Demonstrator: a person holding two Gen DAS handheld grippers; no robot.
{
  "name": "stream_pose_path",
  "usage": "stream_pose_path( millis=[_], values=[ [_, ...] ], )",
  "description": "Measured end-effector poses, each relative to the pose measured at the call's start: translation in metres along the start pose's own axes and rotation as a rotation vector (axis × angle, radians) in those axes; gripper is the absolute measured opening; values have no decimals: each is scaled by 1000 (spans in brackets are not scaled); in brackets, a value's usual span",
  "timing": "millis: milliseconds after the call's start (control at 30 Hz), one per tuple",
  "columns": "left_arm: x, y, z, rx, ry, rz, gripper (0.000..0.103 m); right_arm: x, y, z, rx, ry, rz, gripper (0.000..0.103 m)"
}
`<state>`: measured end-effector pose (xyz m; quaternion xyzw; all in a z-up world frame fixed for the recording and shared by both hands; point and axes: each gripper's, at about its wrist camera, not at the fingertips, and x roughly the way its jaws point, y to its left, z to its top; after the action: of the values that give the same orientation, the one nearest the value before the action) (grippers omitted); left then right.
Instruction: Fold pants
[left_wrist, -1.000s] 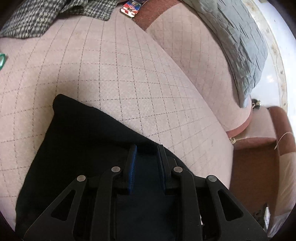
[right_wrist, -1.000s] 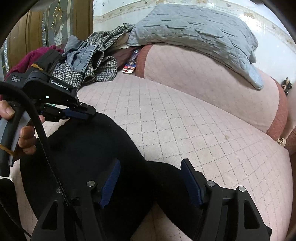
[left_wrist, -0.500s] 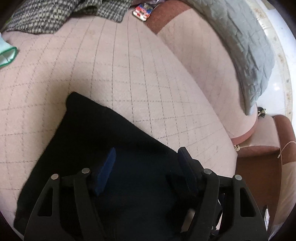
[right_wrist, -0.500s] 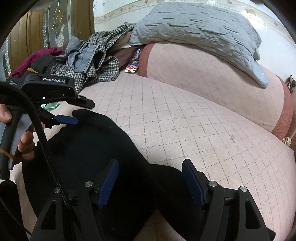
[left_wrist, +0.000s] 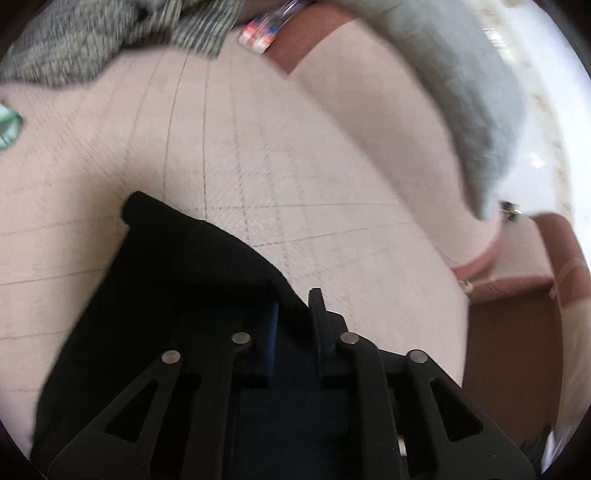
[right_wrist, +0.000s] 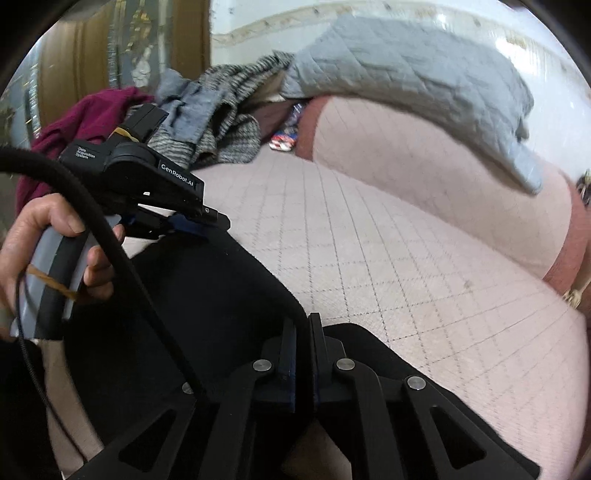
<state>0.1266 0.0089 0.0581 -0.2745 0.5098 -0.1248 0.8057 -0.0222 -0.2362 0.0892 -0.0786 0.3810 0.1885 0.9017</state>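
Observation:
The black pants (left_wrist: 177, 280) lie folded on the pink quilted bed (left_wrist: 258, 155). In the left wrist view my left gripper (left_wrist: 295, 314) is shut on the pants' far edge, fabric between the fingers. In the right wrist view my right gripper (right_wrist: 303, 332) is shut on the pants (right_wrist: 207, 302) at their near right edge. The left gripper (right_wrist: 199, 221) also shows there, held by a hand and clamped on the pants' far edge.
A grey quilted pillow (right_wrist: 424, 85) lies on the raised pink bolster (right_wrist: 424, 177). A heap of checked, grey and maroon clothes (right_wrist: 207, 122) sits at the back left. A small colourful packet (left_wrist: 258, 33) lies near it. A brown chair (left_wrist: 517, 332) stands at the right.
Both grippers were open half a second ago and have now shut on the pants' edges. The left wrist view is motion-blurred now.

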Motion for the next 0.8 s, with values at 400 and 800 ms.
stream_pose_path(
  millis=[400, 800],
  values=[
    [-71, 74, -138, 51, 18, 139, 14, -64, 85, -102, -87, 81, 55, 5],
    [-102, 82, -172, 111, -37, 140, 14, -74, 91, -117, -40, 92, 37, 5]
  ],
)
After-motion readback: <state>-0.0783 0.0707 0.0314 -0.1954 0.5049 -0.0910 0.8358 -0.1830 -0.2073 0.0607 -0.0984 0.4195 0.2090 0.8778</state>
